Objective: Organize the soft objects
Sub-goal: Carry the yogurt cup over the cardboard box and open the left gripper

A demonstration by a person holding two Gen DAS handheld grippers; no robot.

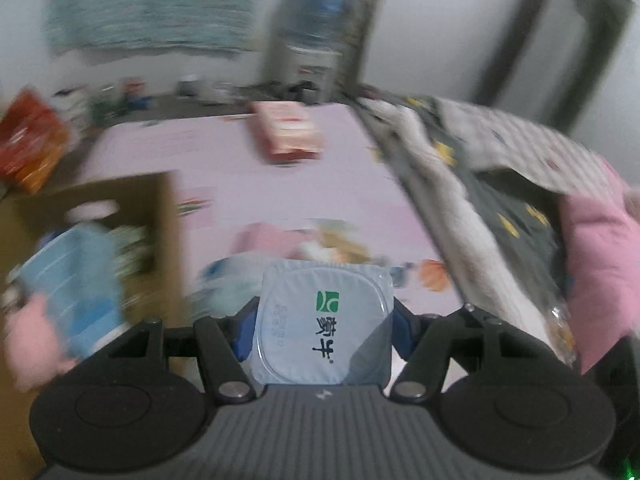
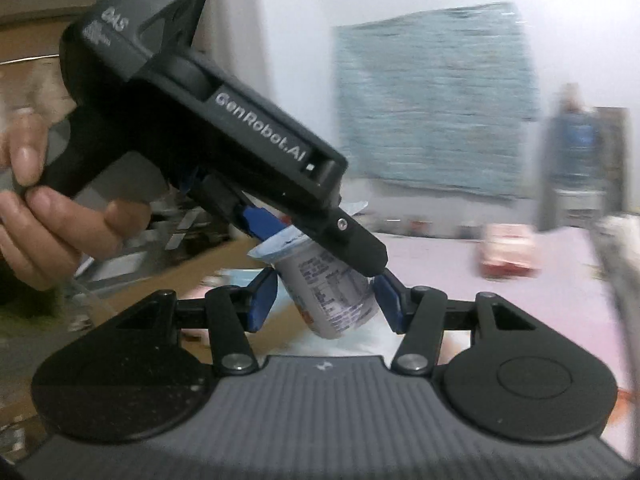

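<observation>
My left gripper is shut on a white yogurt cup; its foil lid with a green logo faces the camera. In the right wrist view the same cup hangs tilted from the left gripper's blue pads, above the pink bed. My right gripper is open, with its blue pads on either side of the cup's lower half; I cannot tell if they touch it. A cardboard box at the left holds a blue pack.
A pink and red package lies farther up the pink sheet. A grey blanket and a pink cushion are piled on the right. Small plush items lie just ahead. Cluttered floor and a wall lie beyond.
</observation>
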